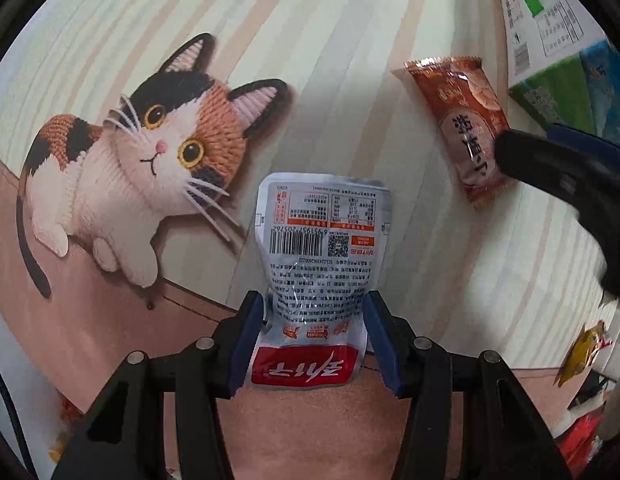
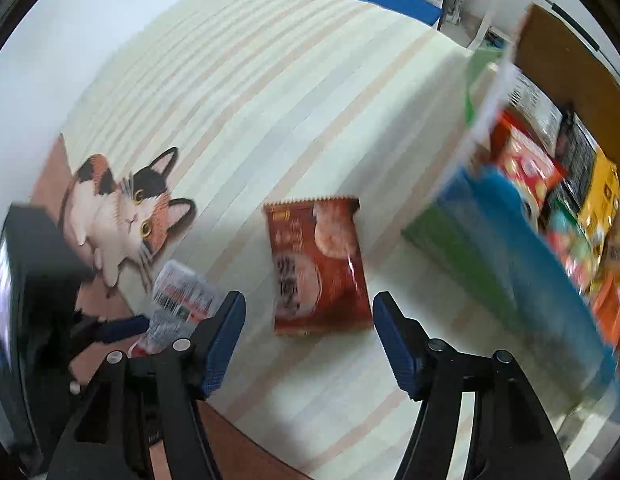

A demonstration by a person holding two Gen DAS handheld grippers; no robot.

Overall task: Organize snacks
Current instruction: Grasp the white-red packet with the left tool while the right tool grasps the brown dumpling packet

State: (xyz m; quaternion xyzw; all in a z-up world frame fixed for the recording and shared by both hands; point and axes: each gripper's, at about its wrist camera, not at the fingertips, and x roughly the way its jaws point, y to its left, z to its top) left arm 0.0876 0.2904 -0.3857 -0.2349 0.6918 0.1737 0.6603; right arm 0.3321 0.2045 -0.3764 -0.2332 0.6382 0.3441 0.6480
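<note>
Right claw point(image 2: 309, 334) hangs open right over the red packet point(image 2: 318, 264) on the table point(image 2: 270, 120), long axis running straight away between its jaws. Left claw point(image 1: 314, 336) is pinching the silver pouch point(image 1: 318, 248).

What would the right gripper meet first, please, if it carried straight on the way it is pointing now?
Most likely the red-brown foil snack packet lying flat on the striped tablecloth; it sits between the open right gripper fingers, though depth is unclear.
</note>
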